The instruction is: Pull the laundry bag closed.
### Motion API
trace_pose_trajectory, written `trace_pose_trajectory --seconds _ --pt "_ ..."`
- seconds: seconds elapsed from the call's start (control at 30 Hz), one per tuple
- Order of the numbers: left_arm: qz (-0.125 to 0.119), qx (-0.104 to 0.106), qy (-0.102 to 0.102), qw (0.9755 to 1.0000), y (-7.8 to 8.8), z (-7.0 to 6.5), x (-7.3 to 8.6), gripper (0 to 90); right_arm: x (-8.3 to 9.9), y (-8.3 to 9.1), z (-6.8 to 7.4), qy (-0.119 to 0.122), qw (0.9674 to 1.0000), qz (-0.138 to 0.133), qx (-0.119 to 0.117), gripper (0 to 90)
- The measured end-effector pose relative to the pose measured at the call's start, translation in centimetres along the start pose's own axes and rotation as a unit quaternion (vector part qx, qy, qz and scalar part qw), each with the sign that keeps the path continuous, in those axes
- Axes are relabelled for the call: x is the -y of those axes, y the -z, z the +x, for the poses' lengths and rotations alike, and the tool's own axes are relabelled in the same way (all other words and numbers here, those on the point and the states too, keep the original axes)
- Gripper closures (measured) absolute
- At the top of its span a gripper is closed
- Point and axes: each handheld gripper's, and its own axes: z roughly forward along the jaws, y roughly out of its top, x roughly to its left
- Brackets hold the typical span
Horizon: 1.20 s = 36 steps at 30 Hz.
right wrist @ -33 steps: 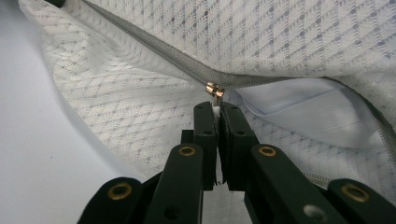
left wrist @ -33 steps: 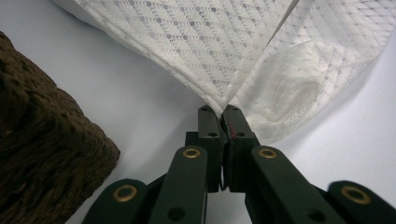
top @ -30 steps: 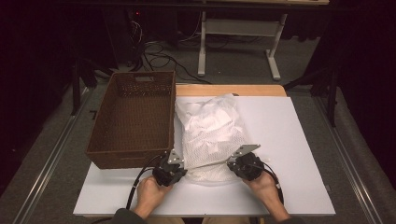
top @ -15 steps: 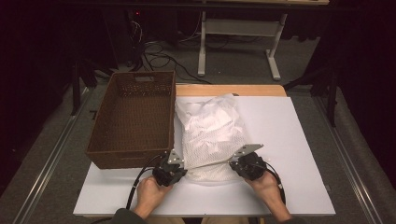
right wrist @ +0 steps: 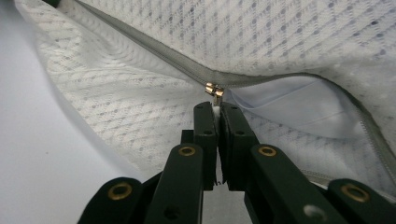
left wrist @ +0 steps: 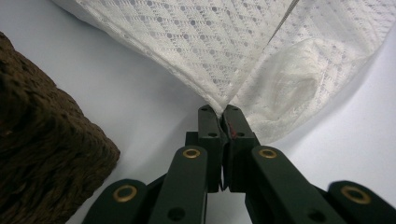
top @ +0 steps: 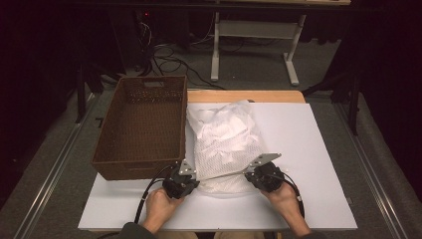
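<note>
From above, your white mesh laundry bag (top: 226, 144) lies on the white table (top: 318, 149) just beside the brown wicker basket (top: 142, 127), its near edge stretched between your left gripper (top: 185, 175) and right gripper (top: 256, 172), likely to keep the zipper line taut. In the left gripper view, your jaws are clamped on the bag's corner, anchoring it. In the right gripper view, your jaws pinch the brass zipper pull (right wrist: 215, 92), the bag's mouth partly open beside it.
</note>
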Motion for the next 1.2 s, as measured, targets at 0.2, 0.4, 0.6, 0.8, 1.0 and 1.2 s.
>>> trace_pose_trajectory --seconds 0.2,0.4,0.6,0.8,1.0,1.2 --pt "0.001 0.002 0.002 1.0000 0.0 0.1 0.0 87.8 0.3 0.2 -0.7 -0.011 0.9999 0.000 0.006 87.2" --pt "0.000 0.001 0.001 1.0000 0.0 0.0 0.0 87.8 0.3 0.3 -0.6 -0.007 1.0000 -0.002 0.006 87.2" --pt "0.000 0.002 0.002 1.0000 0.0 0.1 0.0 87.8 0.4 0.5 -0.7 -0.009 0.9999 -0.003 0.009 87.2" --pt "0.000 0.002 0.002 1.0000 0.0 0.1 0.0 87.8 0.6 0.7 -0.9 -0.010 0.9999 -0.006 0.007 87.2" --pt "0.000 0.001 0.003 1.0000 0.0 0.0 0.0 87.9 0.7 0.8 -1.0 -0.014 0.9999 -0.008 0.004 87.2" --pt "-0.001 0.001 0.002 1.0000 0.0 0.0 0.0 87.8 0.9 1.1 -1.2 -0.016 0.9997 -0.012 0.010 87.2"
